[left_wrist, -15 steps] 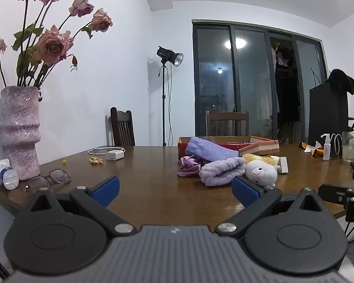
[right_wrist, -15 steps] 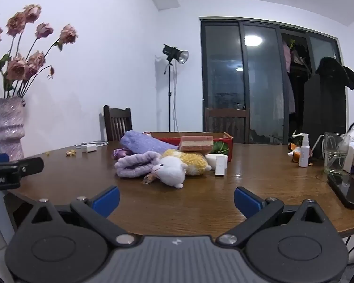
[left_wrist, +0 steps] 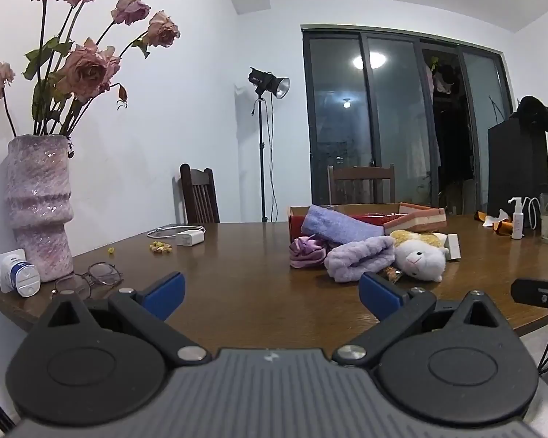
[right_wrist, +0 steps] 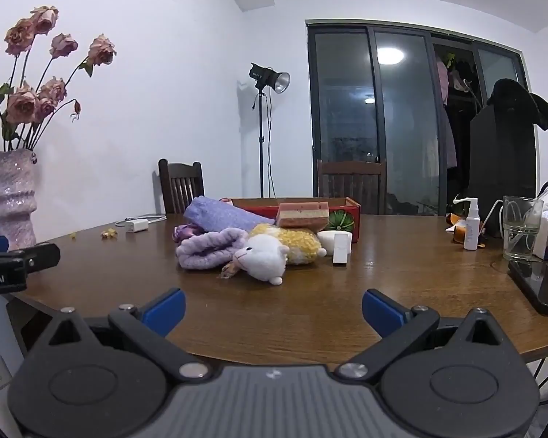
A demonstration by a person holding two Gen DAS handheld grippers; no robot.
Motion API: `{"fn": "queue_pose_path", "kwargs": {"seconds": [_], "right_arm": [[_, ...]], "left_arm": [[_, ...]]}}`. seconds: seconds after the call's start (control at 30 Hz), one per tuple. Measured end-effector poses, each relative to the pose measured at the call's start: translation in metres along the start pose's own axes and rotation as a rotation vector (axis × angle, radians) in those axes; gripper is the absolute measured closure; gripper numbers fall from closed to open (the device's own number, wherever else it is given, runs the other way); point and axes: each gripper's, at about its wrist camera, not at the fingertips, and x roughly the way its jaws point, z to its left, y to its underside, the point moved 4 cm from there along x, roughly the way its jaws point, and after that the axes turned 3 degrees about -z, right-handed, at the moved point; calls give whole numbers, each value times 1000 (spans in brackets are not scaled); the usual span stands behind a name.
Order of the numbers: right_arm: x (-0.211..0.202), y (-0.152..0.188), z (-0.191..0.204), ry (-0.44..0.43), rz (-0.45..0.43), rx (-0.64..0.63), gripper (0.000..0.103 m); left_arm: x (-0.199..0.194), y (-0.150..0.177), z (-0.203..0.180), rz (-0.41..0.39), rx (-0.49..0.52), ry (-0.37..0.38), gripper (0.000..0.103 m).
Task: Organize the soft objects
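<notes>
Nothing moved since half a second ago: same pile, same spots, both grippers as before. Brown wooden table (right_wrist: 402, 266) under everything. Red box (right_wrist: 350, 206) at far middle, with a layered pink-and-tan sponge block (right_wrist: 303, 215) propped on its near wall. Lavender towel (right_wrist: 219, 215) leaning out over the box's left end. Fuzzy lilac cloth (right_wrist: 210, 248) rolled just in front, touching a white lamb toy (right_wrist: 265, 257) on its side; yellow plush (right_wrist: 296, 242) right behind the lamb. Small purple satin piece (left_wrist: 307, 252) tucked at the pile's left. Pink vase (left_wrist: 38, 204) with dried roses at the table's left edge, glasses (left_wrist: 87, 279) beside it. Left gripper (left_wrist: 270, 294) spread wide, empty, near the table's front edge, well short of the pile. Right gripper (right_wrist: 274, 308) likewise spread, nothing between the blue pads.
</notes>
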Motion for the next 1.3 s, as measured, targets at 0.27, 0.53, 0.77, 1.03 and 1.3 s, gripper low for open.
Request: {"fn": "queue_pose_path", "kwargs": {"seconds": [0.27, 0.53, 0.77, 1.03, 1.3], "right_arm": [[-2, 0, 1, 1, -6, 1, 0], [-2, 0, 1, -5, 1, 3, 0], [-2, 1, 2, -6, 3, 3, 0], [-1, 1, 1, -7, 5, 3, 0], [-1, 2, 2, -8, 8, 6, 0]], "left_arm": [[2, 0, 2, -1, 1, -3, 0], [2, 1, 2, -2, 3, -5, 0], [1, 2, 1, -10, 11, -13, 0], [2, 2, 1, -6, 17, -14, 0], [3, 2, 2, -4, 18, -17, 0]]}}
